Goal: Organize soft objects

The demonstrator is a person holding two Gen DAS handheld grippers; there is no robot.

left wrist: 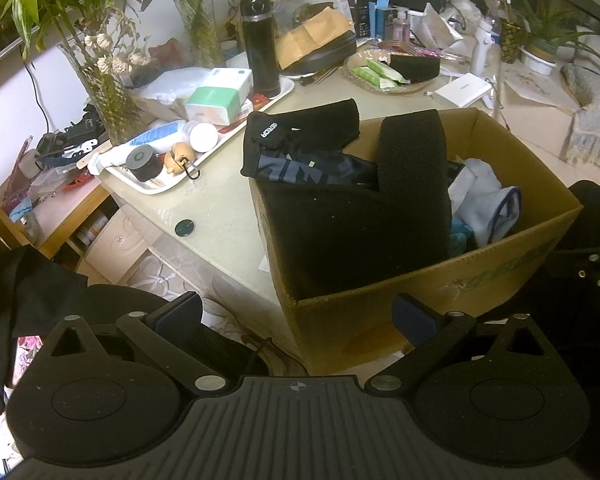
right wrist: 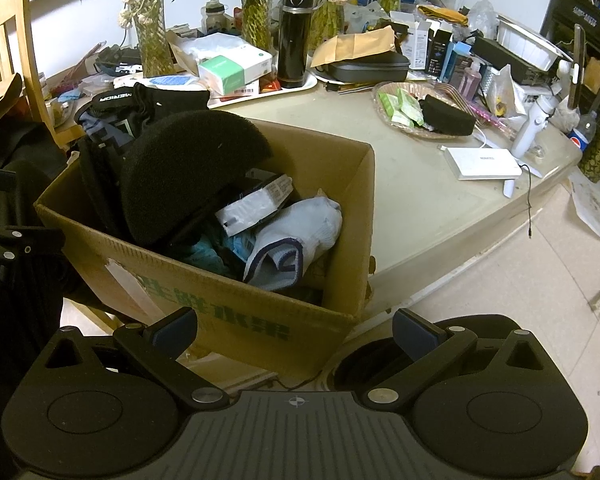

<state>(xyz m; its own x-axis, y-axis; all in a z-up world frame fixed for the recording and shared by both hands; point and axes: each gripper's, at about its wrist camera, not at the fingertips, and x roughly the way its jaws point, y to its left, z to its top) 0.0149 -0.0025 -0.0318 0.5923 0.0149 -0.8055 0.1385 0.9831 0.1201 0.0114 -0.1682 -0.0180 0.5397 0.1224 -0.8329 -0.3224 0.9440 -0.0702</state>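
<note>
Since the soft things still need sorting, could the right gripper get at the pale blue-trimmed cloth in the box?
Probably yes: the right gripper is open, and the cloth lies uncovered atop the cardboard box.

Readable text on the box, the garment and a bottle

We read "MERIDA" in white on the waistband of the black garment [right wrist: 112, 98] draped over the cardboard box [right wrist: 352, 200]; in the left wrist view the same word appears upside down. Large green Chinese characters run along the box's front wall, of which we make out "水果". The small bottle [right wrist: 580, 136] at the tabletop's right edge carries a Pepsi logo. Other labels are too blurred.
</note>
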